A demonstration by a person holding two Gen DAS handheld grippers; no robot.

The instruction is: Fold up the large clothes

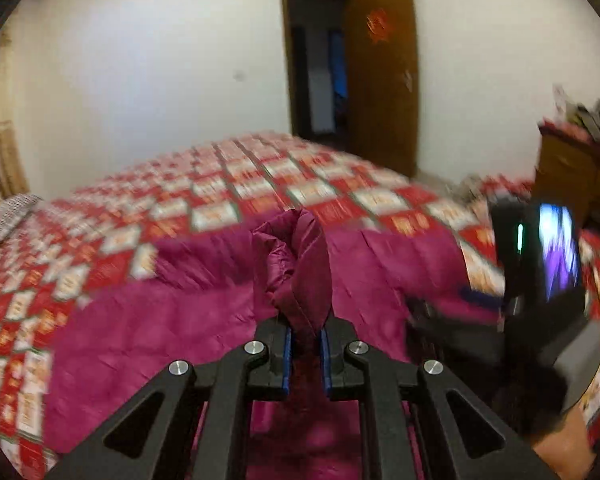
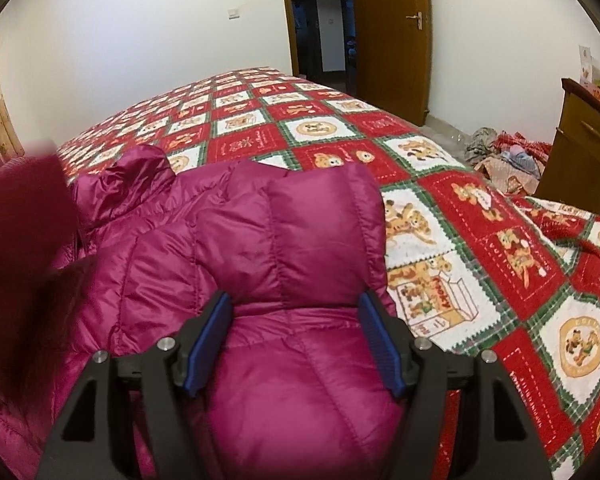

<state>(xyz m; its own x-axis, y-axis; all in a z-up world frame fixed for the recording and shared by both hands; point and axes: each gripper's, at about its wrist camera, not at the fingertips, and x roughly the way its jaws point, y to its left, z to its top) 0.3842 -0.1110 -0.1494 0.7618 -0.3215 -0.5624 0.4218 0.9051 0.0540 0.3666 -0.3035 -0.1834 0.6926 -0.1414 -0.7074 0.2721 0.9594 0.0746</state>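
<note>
Left gripper pinches jacket; right gripper spread.

Left tool pinched tight on cloth, right tool spread wide, level, pointing forward

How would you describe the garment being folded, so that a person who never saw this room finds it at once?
Look at the big bed with the red, white and green bear-patterned quilt. On its near side lies a magenta puffer jacket, shiny and quilted. It is the only plain single-coloured thing on the bed, and the left gripper pinches a fold of it.
</note>
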